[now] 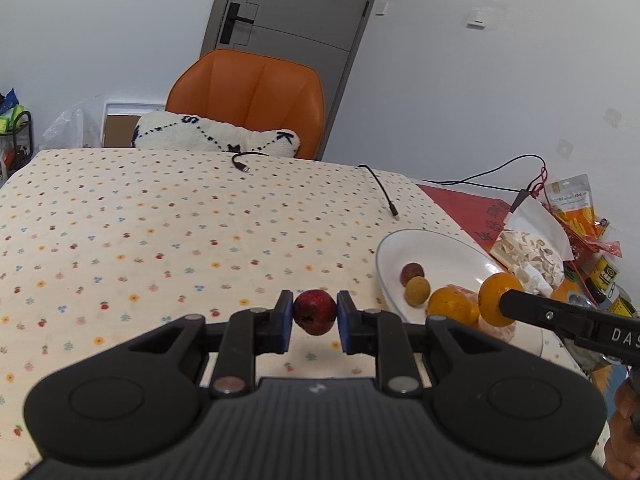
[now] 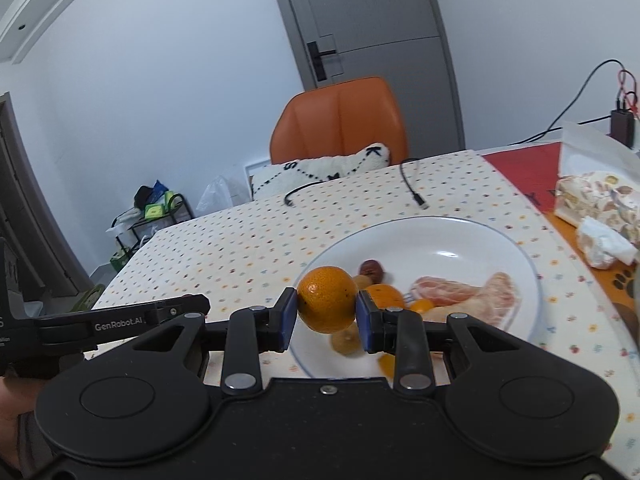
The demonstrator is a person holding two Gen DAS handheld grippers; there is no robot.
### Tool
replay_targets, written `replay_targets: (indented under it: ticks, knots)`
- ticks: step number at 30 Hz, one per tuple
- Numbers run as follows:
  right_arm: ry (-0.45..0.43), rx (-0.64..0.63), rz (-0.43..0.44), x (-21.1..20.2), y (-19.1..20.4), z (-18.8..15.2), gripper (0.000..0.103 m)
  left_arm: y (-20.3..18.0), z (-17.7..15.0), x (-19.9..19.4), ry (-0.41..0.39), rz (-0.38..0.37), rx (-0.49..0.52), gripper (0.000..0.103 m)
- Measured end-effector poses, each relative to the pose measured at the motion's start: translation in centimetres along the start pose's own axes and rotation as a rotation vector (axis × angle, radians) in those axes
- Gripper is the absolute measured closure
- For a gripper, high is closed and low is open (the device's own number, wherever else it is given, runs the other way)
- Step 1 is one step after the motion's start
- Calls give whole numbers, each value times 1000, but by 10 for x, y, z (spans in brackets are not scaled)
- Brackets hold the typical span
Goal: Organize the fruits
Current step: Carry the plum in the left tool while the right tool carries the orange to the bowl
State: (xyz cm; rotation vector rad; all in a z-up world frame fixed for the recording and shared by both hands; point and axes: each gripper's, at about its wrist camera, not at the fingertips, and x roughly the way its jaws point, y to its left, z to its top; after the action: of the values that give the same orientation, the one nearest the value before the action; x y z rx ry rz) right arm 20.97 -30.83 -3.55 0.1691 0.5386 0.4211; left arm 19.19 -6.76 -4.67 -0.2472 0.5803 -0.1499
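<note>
Fruit sits clamped in both my tools: my left hand-held gripper is closed on a dark red fruit, its blue pads pressing either side, and my right hand-held gripper is closed on a small orange in the same way. I hold each piece across its middle, clear of the desk, so neither can roll off the spotted cloth, and I judge both are headed for the plate, which seems to be the collecting spot for this tidy-up. The red fruit hangs over bare cloth just left of the plate, while the orange hovers above the plate's near rim. The plate is a white shallow dish with a thin blue edge, and it already carries a mixed lot: a small dark red fruit and a brownish round one touching each other, another orange, peeled citrus segments lying toward the right, and a little yellow-orange piece between them. A further brown fruit shows under my right jaws. The far half of the plate is bare, so room remains. Beyond it lie snack bags and loose cables, none of them part of the sorting as far as I can judge.
</note>
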Motion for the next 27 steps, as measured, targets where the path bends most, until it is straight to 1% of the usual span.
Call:
replay_targets:
  ticks: [8, 21, 23, 24, 27]
  knots:
    - [-18, 24, -38, -12, -19, -1, 73, -26, 1, 3, 2, -51, 32, 82]
    - [3, 60, -71, -20, -38, -8, 73, -62, -4, 13, 15, -120, 72, 82]
    - [19, 68, -67, -22, -41, -9, 71, -66, -6, 14, 20, -129, 76, 82]
    - [12, 73, -68, -24, -43, -10, 67, -68, -6, 15, 23, -133, 78, 82]
    - [1, 80, -77, -28, -45, -10, 66, -74, -8, 18, 30, -147, 85, 82]
